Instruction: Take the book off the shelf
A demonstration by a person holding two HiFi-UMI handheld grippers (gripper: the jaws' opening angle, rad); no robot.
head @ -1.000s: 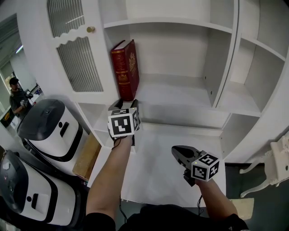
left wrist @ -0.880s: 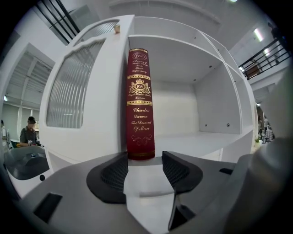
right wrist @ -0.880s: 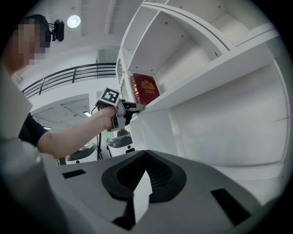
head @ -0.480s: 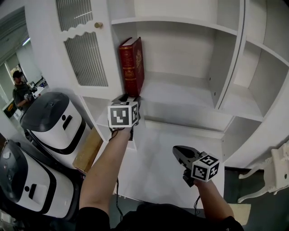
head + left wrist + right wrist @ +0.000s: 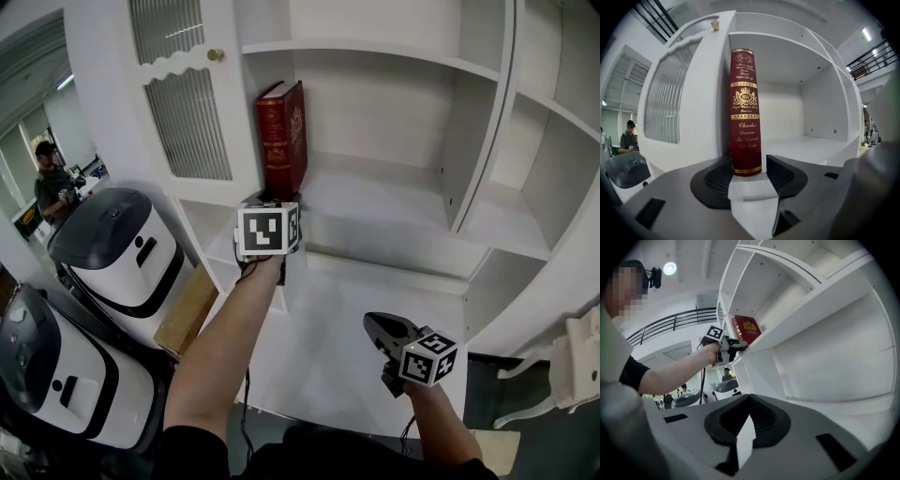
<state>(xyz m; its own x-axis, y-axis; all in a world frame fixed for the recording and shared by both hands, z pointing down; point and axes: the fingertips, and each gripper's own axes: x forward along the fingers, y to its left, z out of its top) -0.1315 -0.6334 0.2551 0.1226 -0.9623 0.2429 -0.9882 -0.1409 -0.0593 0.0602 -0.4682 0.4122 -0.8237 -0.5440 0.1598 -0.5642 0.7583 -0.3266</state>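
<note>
Book (image 5: 283, 134): red, gold lettering on the spine, standing upright on the shelf (image 5: 384, 202). It sits in the left corner of its compartment, hard against the white side wall, upper centre of the head view. Not off the shelf yet.

My left gripper (image 5: 270, 199) is at the shelf's front edge, just in front of the foot of the spine, pointing about level. The jaws are wide apart and have just been opening a touch further. In the left gripper view the bottom of the book (image 5: 746, 112) lines up with the gap between my tips. The left pad is close to it and there's a visible gap on the right. No squeeze, nothing held.

My right gripper (image 5: 373, 322) is in the lower right of the head view, well apart from the book. Its tips are together in the right gripper view, with nothing in them.

Cabinet door (image 5: 187, 112) with ribbed glass and a brass knob (image 5: 216, 54) is just left of the book. Two white-and-black machines (image 5: 108, 248) are at lower left. A person (image 5: 52, 183) stands at the far left edge.
</note>
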